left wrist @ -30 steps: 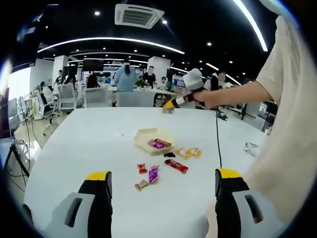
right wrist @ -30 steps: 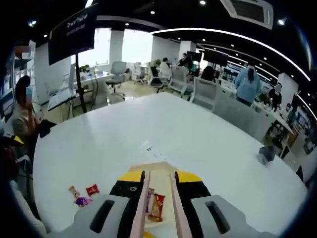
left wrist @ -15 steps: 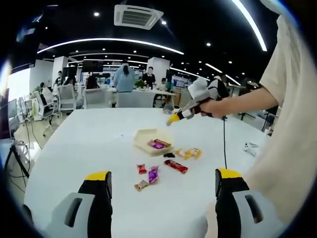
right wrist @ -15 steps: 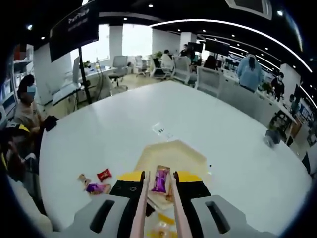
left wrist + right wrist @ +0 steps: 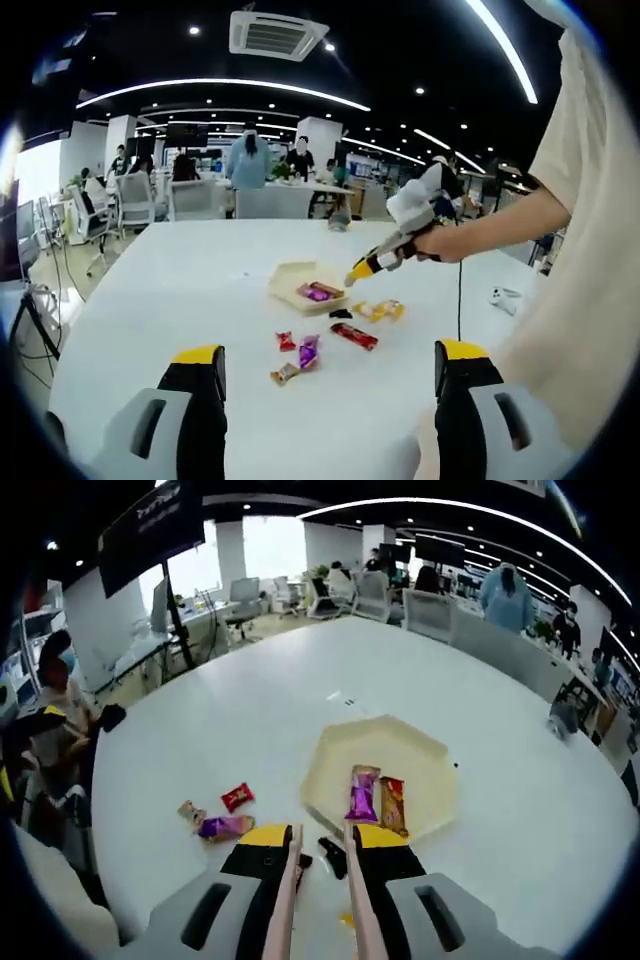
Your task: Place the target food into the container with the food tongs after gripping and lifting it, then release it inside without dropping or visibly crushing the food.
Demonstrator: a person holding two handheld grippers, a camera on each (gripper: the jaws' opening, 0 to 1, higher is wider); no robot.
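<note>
On the white counter (image 5: 250,730) sits one cream six-sided container (image 5: 380,775), and inside it lie two wrapped sweets side by side: a purple one (image 5: 361,793) and a red-brown one (image 5: 392,803), touching along their long edges. In the left gripper view the same container (image 5: 305,283) shows near the middle of the counter (image 5: 180,290) with the purple wrapper (image 5: 318,292) visible in it.

Outside the container the loose sweets can be counted in the left gripper view: a small red one (image 5: 287,341), a purple one (image 5: 309,349) and a tan one (image 5: 285,374) in a cluster, then a long red bar (image 5: 356,335), a small dark piece (image 5: 341,313) and one yellow-orange packet (image 5: 381,309) nearer the container. That makes six on the counter (the smallest are hard to tell apart). In the right gripper view three of them lie left of the container: the red one (image 5: 236,796), the tan one (image 5: 189,811) and the purple one (image 5: 225,826).

The right hand-held gripper (image 5: 318,852) has its yellow-tipped jaws drawn close on a pair of pinkish food tongs (image 5: 285,895), whose two arms run nearly parallel with a narrow gap and nothing between their tips; a dark piece (image 5: 333,856) lies on the counter in that gap. From the left gripper view this right hand-held gripper (image 5: 357,273) hovers just over the container's near edge, held in a person's hand (image 5: 438,240).

The left hand-held gripper (image 5: 327,362) stands wide apart with nothing between its jaws, well back from the sweets.
</note>
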